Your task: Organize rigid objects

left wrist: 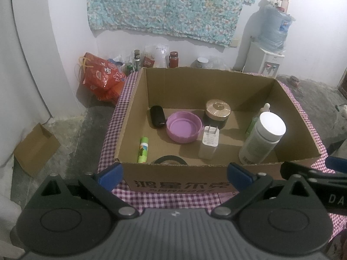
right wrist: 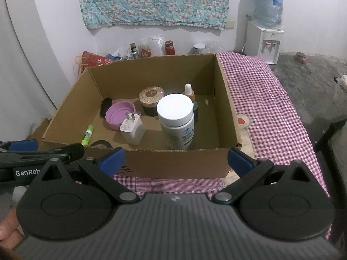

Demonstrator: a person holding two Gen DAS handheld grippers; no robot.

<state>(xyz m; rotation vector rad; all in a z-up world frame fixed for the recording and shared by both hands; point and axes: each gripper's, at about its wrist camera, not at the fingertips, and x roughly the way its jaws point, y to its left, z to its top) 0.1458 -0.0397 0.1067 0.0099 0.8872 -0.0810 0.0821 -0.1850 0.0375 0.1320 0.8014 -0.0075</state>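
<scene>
The open brown cardboard box (left wrist: 216, 173) stands on the table, directly beyond both hand-held grippers. The tall white plastic bottle (right wrist: 176, 121) stands upright at its near right, closer to the right hand-held gripper (right wrist: 175, 160). Both the right one and the left hand-held gripper (left wrist: 174, 172) hold their fingers wide apart, empty.

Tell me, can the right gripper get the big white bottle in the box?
Probably yes. The right gripper is open, the white bottle stands upright near the box's front wall, and nothing covers it from above.
</scene>
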